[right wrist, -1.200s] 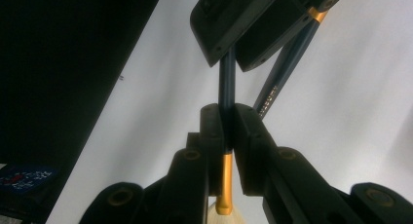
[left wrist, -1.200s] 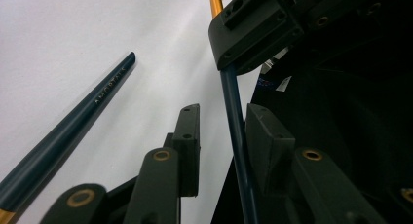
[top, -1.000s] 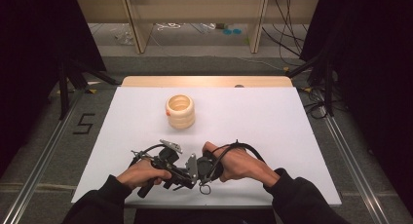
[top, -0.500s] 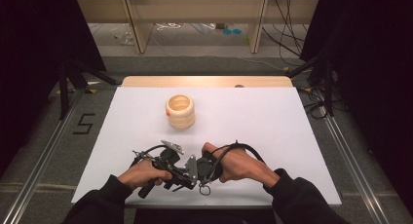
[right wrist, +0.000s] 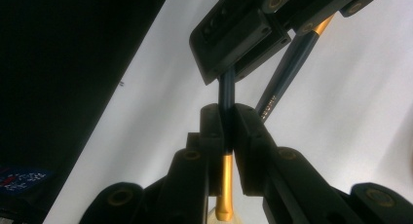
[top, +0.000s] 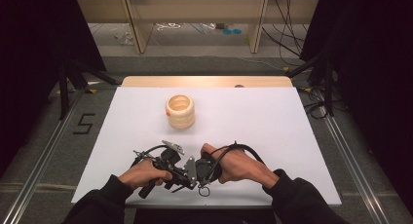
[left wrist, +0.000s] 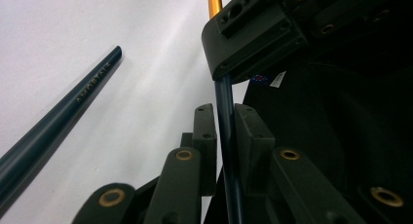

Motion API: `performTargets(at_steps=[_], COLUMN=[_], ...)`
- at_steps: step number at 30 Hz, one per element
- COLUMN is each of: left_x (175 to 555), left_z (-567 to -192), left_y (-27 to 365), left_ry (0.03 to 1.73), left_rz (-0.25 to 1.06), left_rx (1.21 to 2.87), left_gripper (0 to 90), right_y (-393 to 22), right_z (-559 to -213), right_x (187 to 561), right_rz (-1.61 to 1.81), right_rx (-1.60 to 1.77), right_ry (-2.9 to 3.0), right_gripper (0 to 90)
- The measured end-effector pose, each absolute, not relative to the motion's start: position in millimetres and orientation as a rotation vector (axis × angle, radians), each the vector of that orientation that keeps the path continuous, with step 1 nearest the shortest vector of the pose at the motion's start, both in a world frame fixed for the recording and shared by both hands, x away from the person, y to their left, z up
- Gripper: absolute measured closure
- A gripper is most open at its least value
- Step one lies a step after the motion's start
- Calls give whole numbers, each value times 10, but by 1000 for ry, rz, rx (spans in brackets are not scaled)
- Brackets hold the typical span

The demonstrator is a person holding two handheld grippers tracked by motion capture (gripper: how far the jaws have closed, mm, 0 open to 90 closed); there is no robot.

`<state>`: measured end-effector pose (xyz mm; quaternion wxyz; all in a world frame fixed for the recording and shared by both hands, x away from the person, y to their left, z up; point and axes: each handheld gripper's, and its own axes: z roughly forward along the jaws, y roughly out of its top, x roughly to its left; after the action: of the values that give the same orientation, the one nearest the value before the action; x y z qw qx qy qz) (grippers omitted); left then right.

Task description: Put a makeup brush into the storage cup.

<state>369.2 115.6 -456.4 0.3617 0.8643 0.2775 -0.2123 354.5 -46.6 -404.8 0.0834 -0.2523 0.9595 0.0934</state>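
Both grippers meet tip to tip near the table's front edge. My left gripper has a thin dark blue pen between its pads; its jaws have just been closing and now press on it. My right gripper is shut on the same pen, whose gold end sticks out behind its pads. In the left gripper view the right gripper's jaws clamp the pen higher up, with the gold end beyond. A second dark blue pen lies on the white tabletop beside them.
A cream ribbed round holder stands upright on the white tabletop, beyond the hands. A wooden strip edges the table's far side. Metal rails run along the floor on both sides.
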Motion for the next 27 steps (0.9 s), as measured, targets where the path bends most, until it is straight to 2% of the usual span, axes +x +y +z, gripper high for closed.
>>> performTargets(at_steps=[14,18,23,24,27], left_x=[3689,3702,3717,3710,3713], left_z=[-4563,-4555,-4530,-4512,-4502], left_y=[1167,1191,1235,1250,1260], left_ry=[709,721,744,765,783], left_rz=[-526,-494,-447,-447,-409], left_rx=[2214,2208,2170,2178,2133], left_gripper=[837,838,838,838,838], right_y=[-485,-509,-604,-659,-712], right_z=[-4032,-3994,-3860,-3788,-3723], right_x=[3563,3587,3635,3663,3695], right_rz=[314,357,406,487,547], right_rx=[-730,-671,-490,-371,-276], right_ry=[2869,2869,2841,2825,2790], right_gripper=[824,760,612,552,499])
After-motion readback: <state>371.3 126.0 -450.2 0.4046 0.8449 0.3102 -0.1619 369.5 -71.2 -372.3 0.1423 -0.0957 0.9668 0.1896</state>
